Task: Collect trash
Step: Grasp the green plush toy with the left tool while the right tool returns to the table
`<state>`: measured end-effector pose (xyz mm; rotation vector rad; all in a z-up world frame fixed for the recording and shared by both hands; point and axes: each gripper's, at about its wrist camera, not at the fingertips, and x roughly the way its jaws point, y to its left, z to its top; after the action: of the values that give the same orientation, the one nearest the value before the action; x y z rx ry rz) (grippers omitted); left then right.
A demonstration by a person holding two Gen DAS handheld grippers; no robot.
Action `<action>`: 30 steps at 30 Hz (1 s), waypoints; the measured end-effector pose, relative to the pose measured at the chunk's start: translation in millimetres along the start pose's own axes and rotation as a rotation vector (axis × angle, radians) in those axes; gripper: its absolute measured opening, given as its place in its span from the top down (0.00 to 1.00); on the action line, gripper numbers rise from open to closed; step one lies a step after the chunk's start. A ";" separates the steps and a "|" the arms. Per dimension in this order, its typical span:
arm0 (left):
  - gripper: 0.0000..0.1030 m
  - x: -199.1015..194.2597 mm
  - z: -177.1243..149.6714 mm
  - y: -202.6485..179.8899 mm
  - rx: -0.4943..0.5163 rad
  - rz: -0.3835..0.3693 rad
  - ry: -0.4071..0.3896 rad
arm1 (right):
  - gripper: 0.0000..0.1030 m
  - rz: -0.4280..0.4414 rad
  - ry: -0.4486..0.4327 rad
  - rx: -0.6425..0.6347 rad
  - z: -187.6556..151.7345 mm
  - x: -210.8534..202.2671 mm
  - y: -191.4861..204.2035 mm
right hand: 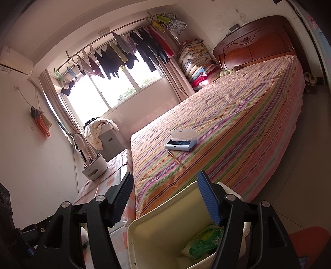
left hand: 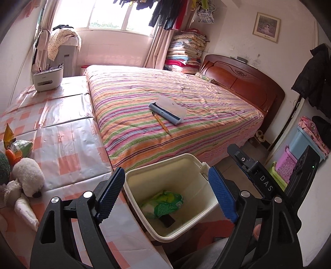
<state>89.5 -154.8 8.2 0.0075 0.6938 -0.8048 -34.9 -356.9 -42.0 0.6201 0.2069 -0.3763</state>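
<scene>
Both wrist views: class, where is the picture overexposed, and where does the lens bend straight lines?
Left wrist view: the window is blown out to white, and the bed edges bow outward. Right wrist view: the window glares behind the hanging clothes, the clothes rail curves, and the corners darken.

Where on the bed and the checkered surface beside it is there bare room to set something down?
The striped bed is bare between the open case with its pen and the headboard. The checkered surface is free between the white holder and the stuffed toys, which crowd its near corner.
</scene>
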 end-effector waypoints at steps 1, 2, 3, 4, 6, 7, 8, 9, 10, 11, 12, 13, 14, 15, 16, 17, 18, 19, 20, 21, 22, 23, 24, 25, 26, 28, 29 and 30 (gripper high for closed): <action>0.15 -4.1 1.3 3.3 -0.016 0.010 -0.015 | 0.39 0.002 0.003 -0.001 -0.3 0.3 0.1; 0.15 -8.1 2.6 7.4 -0.032 0.019 -0.029 | 0.39 0.003 0.006 -0.002 -0.8 0.9 0.7; 0.15 -11.3 3.8 10.5 -0.041 0.026 -0.038 | 0.39 0.006 0.010 -0.003 -1.4 1.4 1.3; 0.15 -14.7 5.9 14.1 -0.049 0.033 -0.044 | 0.39 0.008 0.013 -0.004 -2.1 1.6 2.0; 0.15 -20.6 8.2 20.4 -0.063 0.051 -0.054 | 0.39 0.012 0.017 -0.009 -2.9 2.9 4.4; 0.15 -24.6 9.1 24.0 -0.070 0.061 -0.063 | 0.39 0.014 0.020 -0.014 -3.6 3.2 5.4; 0.15 -28.8 9.6 27.8 -0.077 0.071 -0.071 | 0.39 0.016 0.024 -0.020 -4.4 4.1 7.5; 0.15 -32.4 10.3 31.0 -0.084 0.081 -0.075 | 0.39 0.019 0.029 -0.027 -5.7 5.5 10.4; 0.15 -37.6 12.0 35.5 -0.090 0.089 -0.082 | 0.39 0.023 0.034 -0.032 -7.2 6.9 13.1; 0.15 -42.3 12.2 39.8 -0.095 0.100 -0.092 | 0.39 0.028 0.042 -0.038 -8.5 9.0 16.0; 0.15 -46.7 12.6 43.5 -0.101 0.117 -0.101 | 0.39 0.033 0.050 -0.045 -10.4 10.8 19.4; 0.15 -51.9 13.6 49.1 -0.109 0.140 -0.112 | 0.39 0.039 0.057 -0.052 -12.9 12.2 23.1; 0.15 -57.5 14.1 54.0 -0.120 0.161 -0.127 | 0.39 0.044 0.062 -0.059 -14.9 13.4 26.3; 0.15 -63.0 14.3 60.6 -0.132 0.180 -0.139 | 0.39 0.050 0.068 -0.070 -17.4 14.9 30.6; 0.15 -68.1 14.8 67.3 -0.144 0.199 -0.147 | 0.39 0.055 0.076 -0.081 -19.8 16.8 35.3; 0.15 -74.3 16.2 76.3 -0.157 0.219 -0.155 | 0.39 0.061 0.084 -0.089 -22.0 18.7 39.1; 0.15 -79.4 16.3 83.9 -0.171 0.241 -0.164 | 0.39 0.068 0.094 -0.094 -24.4 20.8 42.5; 0.15 -84.8 18.0 93.4 -0.188 0.268 -0.176 | 0.39 0.074 0.104 -0.099 -26.8 22.8 45.9; 0.15 -90.0 17.9 102.6 -0.203 0.302 -0.187 | 0.39 0.079 0.116 -0.105 -29.3 25.0 49.4; 0.15 -94.9 17.6 112.8 -0.218 0.338 -0.197 | 0.39 0.085 0.127 -0.108 -31.7 27.1 52.4; 0.15 -100.0 16.1 125.1 -0.232 0.373 -0.207 | 0.39 0.092 0.136 -0.107 -33.8 29.0 54.5; 0.15 -104.4 15.3 136.3 -0.248 0.411 -0.218 | 0.39 0.097 0.143 -0.107 -35.8 30.3 56.3; 0.15 -108.7 14.2 146.5 -0.264 0.452 -0.230 | 0.39 0.100 0.149 -0.111 -37.8 31.7 59.0; 0.15 -112.3 12.9 158.5 -0.279 0.496 -0.239 | 0.39 0.103 0.155 -0.117 -39.5 32.9 61.3; 0.15 -114.4 11.0 169.8 -0.292 0.533 -0.240 | 0.39 0.106 0.160 -0.120 -41.1 34.1 63.2; 0.15 -115.5 7.0 191.3 -0.310 0.586 -0.212 | 0.39 0.111 0.171 -0.125 -44.3 36.3 65.7; 0.15 -115.4 4.5 201.9 -0.315 0.601 -0.195 | 0.39 0.114 0.176 -0.128 -45.7 37.0 66.8; 0.15 -114.2 1.9 210.9 -0.315 0.611 -0.174 | 0.39 0.116 0.181 -0.131 -46.7 37.8 67.8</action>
<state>175.0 68.7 22.9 -0.1289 0.5990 -0.1047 23.3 -288.7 -54.8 0.5344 0.3640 -0.1930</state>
